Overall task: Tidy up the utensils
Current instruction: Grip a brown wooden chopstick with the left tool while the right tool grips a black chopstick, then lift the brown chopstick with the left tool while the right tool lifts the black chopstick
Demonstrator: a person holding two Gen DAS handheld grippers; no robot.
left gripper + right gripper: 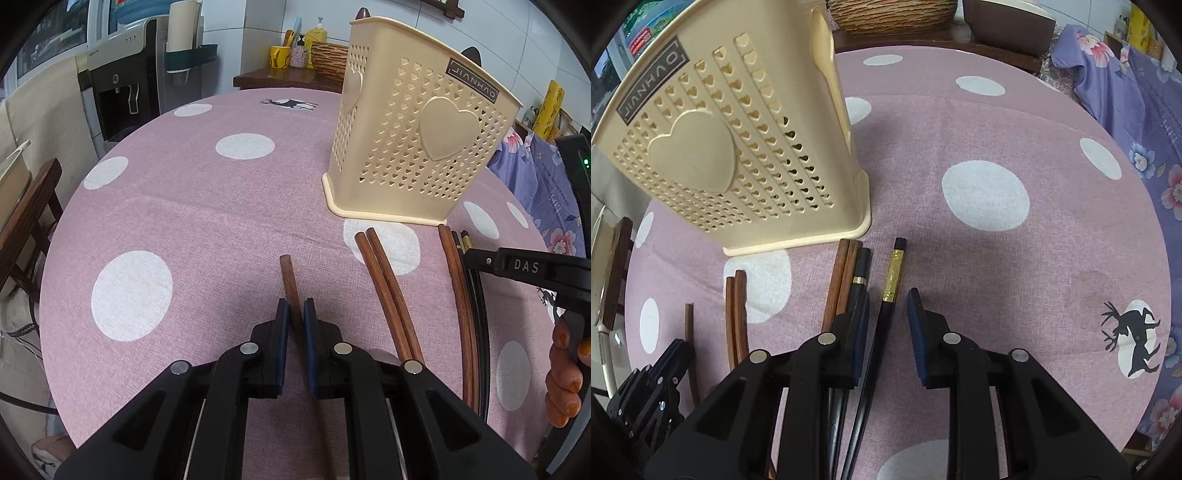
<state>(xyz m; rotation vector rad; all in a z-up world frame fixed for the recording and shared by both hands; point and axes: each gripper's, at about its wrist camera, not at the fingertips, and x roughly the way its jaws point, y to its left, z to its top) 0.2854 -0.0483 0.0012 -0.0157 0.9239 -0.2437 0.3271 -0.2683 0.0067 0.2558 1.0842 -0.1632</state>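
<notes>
Left tongs [295,314] nearly closed, seemingly gripping; right tongs [888,314] spread apart.
</notes>
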